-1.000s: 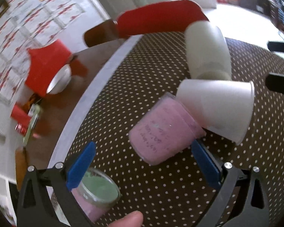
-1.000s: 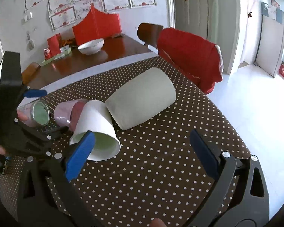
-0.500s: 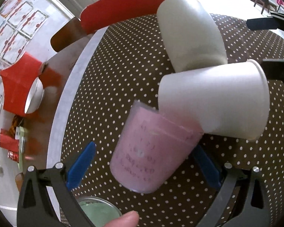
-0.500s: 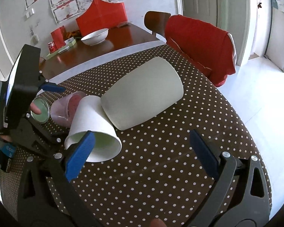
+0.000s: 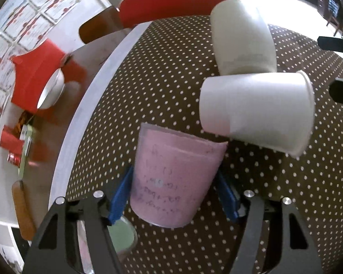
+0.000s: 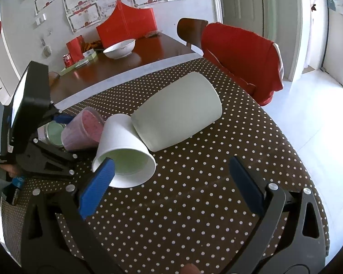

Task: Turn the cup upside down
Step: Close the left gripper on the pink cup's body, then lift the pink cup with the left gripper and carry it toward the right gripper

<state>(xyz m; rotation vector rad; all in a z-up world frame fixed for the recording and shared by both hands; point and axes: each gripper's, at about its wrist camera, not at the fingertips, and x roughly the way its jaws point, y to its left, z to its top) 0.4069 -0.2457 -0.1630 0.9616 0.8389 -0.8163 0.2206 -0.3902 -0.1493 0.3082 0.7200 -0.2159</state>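
A: Where is the pink cup (image 5: 176,178) sitting?

B: On the dotted worktop (image 6: 194,205), lying on its side just beside the white paper cup (image 6: 123,150), which is also lying down.

A: What are the tongs doing?

B: The left tongs (image 5: 173,196) are clamping the pink cup on both sides. The right tongs (image 6: 171,182) are gaping wide, gripping nothing, hovering near the white paper cup.

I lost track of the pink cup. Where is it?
The pink cup lies on its side between the left tool's blue fingers, low in the left wrist view, its rim by the white paper cup.
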